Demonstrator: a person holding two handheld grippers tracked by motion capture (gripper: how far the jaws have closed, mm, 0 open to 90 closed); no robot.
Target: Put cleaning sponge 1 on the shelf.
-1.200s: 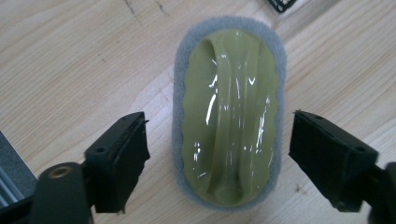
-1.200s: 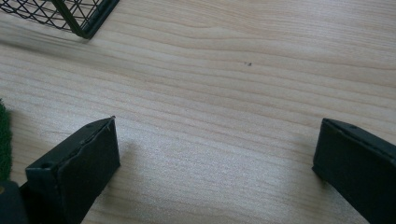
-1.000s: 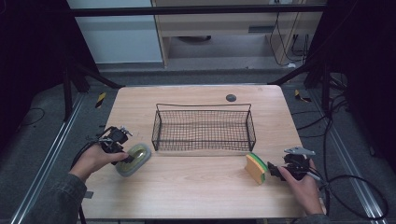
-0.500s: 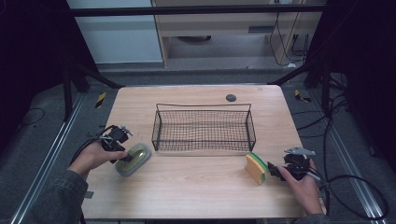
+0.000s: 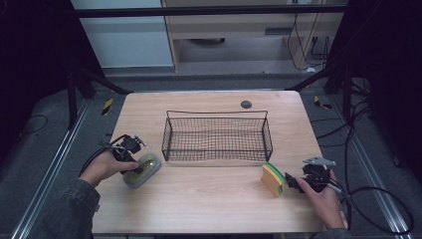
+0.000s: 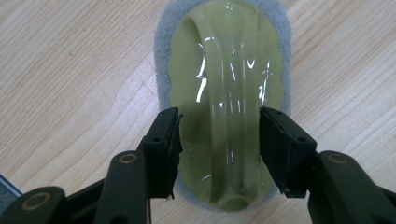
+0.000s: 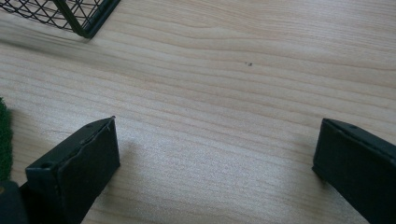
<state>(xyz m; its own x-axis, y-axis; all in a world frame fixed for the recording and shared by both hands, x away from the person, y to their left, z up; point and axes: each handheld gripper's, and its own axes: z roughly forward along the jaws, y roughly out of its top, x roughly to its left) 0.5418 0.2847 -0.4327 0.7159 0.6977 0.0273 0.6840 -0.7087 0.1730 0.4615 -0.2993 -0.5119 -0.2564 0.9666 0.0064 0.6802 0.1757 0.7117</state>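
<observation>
Two grippers work at a pale wooden table [image 5: 209, 209], one at each near corner. The left gripper [image 6: 219, 140] points down over a scrubber [image 6: 226, 93], an oval grey pad with a glossy yellow-green handle arching along its top. Its jaws have just been closing and now straddle that handle, one on each side; the pads sit against or just off the green plastic, and contact cannot be told for sure. In the high view the scrubber [image 5: 143, 169] lies flat on the table just off the near left corner of a black wire basket [image 5: 217, 137], close to it but apart.

That basket stands in the middle of the table, between the two hands, its long side facing the person. A small dark disc [image 5: 246, 104] lies beyond it near the far edge.

On the right, a sponge [image 5: 273, 179] with yellow, orange and green layers stands on edge near the basket's near right corner. The right gripper [image 5: 293, 183] rests low just beside it, jaws spread wide with bare wood between them; in the right gripper view a sliver of green [image 7: 3, 140] shows at the left edge, outside the left jaw, and the basket's corner [image 7: 84, 18] sits at the upper left.
</observation>
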